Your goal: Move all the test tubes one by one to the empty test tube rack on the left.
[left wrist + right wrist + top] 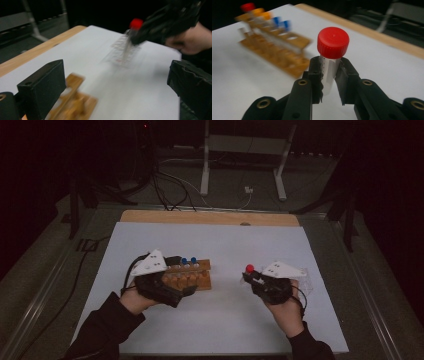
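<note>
The red-capped tube [331,58] stood upright between my right fingers [342,75], pinched just under its cap, so the cap and a short stretch of the wall rose above the tips while the lower body ran down between the two pads. The tube was clear, with a fine printed scale down one side, and its screw cap was bright red and ribbed round the edge. In the high view the same cap showed as a small red dot [249,268] at the front of my right gripper [254,276], held above the white tabletop [220,320] to the right of centre.

Well off to the left stood the wooden rack [192,276], with two blue caps [188,261] poking up from its back row. My left gripper [187,282] was at the rack, its fingers [41,87] set wide apart with nothing between them, one on each side of the left gripper view. That view was blurred, so the rack [75,100] read only as a tan smear low beside one finger; I could not tell whether it touched. A clear plastic sheet [307,280] seemed to lie under my right hand [285,312].
</note>
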Tool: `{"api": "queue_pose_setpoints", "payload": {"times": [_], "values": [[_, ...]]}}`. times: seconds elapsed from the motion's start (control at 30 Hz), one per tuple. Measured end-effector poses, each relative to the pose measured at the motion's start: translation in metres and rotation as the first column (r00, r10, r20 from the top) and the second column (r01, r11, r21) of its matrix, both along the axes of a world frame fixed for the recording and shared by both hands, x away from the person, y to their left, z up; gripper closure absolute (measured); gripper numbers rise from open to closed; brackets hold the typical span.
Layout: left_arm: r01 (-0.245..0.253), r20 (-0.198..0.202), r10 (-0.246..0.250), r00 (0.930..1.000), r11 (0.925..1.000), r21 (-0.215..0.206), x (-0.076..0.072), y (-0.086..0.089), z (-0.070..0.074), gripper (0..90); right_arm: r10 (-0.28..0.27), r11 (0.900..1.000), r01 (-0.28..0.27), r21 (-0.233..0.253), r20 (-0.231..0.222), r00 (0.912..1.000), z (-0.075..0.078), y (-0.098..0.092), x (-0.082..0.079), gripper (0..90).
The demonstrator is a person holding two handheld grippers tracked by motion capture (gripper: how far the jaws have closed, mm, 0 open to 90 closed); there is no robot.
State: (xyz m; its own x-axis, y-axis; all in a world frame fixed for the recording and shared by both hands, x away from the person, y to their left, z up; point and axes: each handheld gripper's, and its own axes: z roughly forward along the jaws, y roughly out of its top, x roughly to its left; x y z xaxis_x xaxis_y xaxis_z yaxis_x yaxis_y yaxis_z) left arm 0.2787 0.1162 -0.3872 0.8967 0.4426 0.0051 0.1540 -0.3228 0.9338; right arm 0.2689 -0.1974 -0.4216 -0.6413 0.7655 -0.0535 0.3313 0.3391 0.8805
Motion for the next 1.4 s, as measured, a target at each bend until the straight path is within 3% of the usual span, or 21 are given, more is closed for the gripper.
{"api": "queue_pose_setpoints", "payload": {"times": [0.07,0.13,0.3,0.37,0.43,0.57,0.67,0.73,0.83,0.97,1.07,1.2,1.33,1.4], "values": [[0.031,-0.003,-0.031,0.9995,0.9995,0.007,0.002,-0.015,-0.001,6.2,0.043,0.999,-0.043,-0.015,-0.013,0.9990,-0.005,0.012,-0.004,75.3],[0.046,0.001,-0.046,0.9989,0.9988,0.017,0.004,-0.031,-0.003,15.0,0.077,0.996,-0.078,-0.031,-0.023,0.9968,-0.009,0.022,-0.007,75.3],[0.081,0.001,-0.081,0.9967,0.9960,0.036,0.009,-0.066,-0.013,24.3,0.098,0.995,-0.099,-0.028,-0.026,0.9948,-0.010,0.028,-0.010,75.3],[0.083,0.005,-0.083,0.9966,0.9957,0.043,0.011,-0.077,-0.016,33.3,0.097,0.995,-0.098,-0.028,-0.026,0.9949,-0.009,0.028,-0.010,75.3],[0.095,0.010,-0.096,0.9954,0.9949,0.034,0.013,-0.085,-0.018,41.0,0.096,0.995,-0.097,-0.029,-0.024,0.9951,-0.009,0.027,-0.010,75.3],[0.102,0.035,-0.105,0.9939,0.9921,0.073,0.015,-0.095,-0.019,60.4,0.096,0.995,-0.097,-0.028,-0.031,0.9949,-0.009,0.026,-0.010,75.3],[0.100,0.049,-0.105,0.9933,0.9902,0.097,0.015,-0.097,-0.018,69.9,0.092,0.996,-0.092,-0.021,-0.027,0.9954,-0.009,0.025,-0.010,75.3],[0.091,0.056,-0.097,0.9937,0.9905,0.104,0.015,-0.097,-0.018,71.2,0.091,0.996,-0.091,-0.015,-0.029,0.9954,-0.009,0.024,-0.010,75.3],[0.094,0.058,-0.100,0.9932,0.9905,0.100,0.014,-0.095,-0.016,71.7,0.097,0.995,-0.097,-0.003,-0.029,0.9948,-0.009,0.024,-0.009,73.8],[0.085,0.045,-0.088,0.9951,0.9942,0.065,0.014,-0.081,-0.006,71.9,0.101,0.994,-0.100,0.030,-0.031,0.9944,-0.007,0.020,-0.009,52.9],[0.067,0.051,-0.071,0.9962,0.9954,0.068,0.012,-0.065,0.002,71.9,0.086,0.995,-0.085,0.058,-0.015,0.9962,-0.006,0.015,-0.010,45.8],[0.021,0.069,-0.027,0.9972,0.9960,0.087,0.008,-0.039,0.010,71.9,0.061,0.995,-0.062,0.078,0.023,0.9979,-0.002,0.008,-0.011,32.7],[-0.048,0.079,0.040,0.9961,0.9930,0.108,0.005,-0.010,0.014,71.9,0.053,0.993,-0.055,0.101,0.024,0.9983,-0.001,0.006,-0.012,18.1],[-0.085,0.084,0.076,0.9936,0.9907,0.107,0.004,0.004,0.016,71.9,0.043,0.994,-0.046,0.099,0.026,0.9987,-0.002,0.007,-0.012,14.8]]}}
